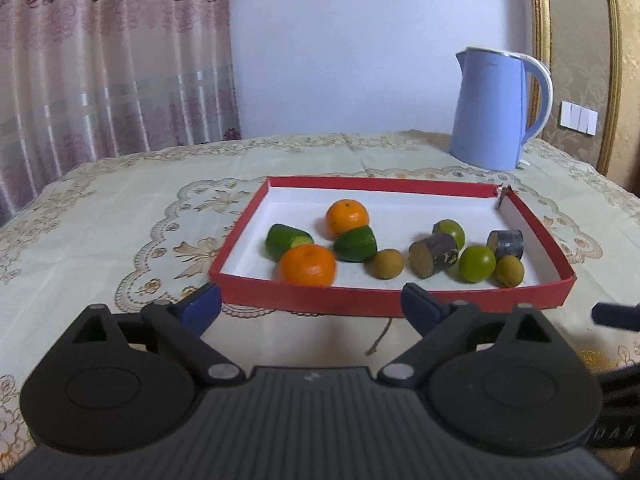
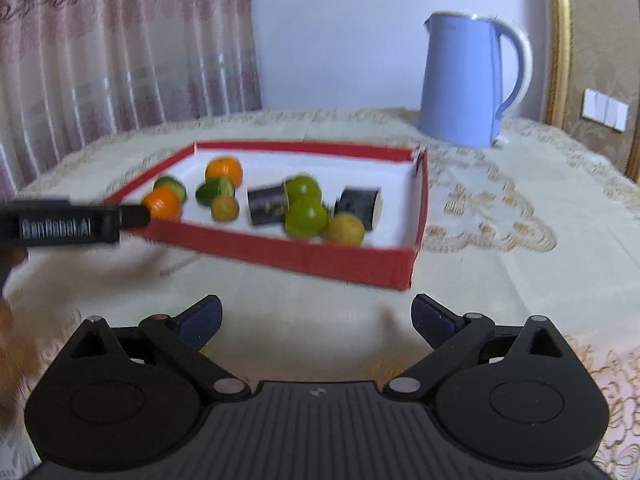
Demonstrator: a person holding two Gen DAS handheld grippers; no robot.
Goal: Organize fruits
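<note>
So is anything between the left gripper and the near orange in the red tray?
Only the red tray's near wall. The left gripper is open just outside it, and the near orange sits right behind that wall, so reach over it.

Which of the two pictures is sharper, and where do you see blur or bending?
Left wrist view: mostly sharp, though the near orange is slightly smeared, and the gold frame bows from the lens. Right wrist view: softer overall; the red tray and the fruit are smeared, and the left tool at the edge is blurred.
</note>
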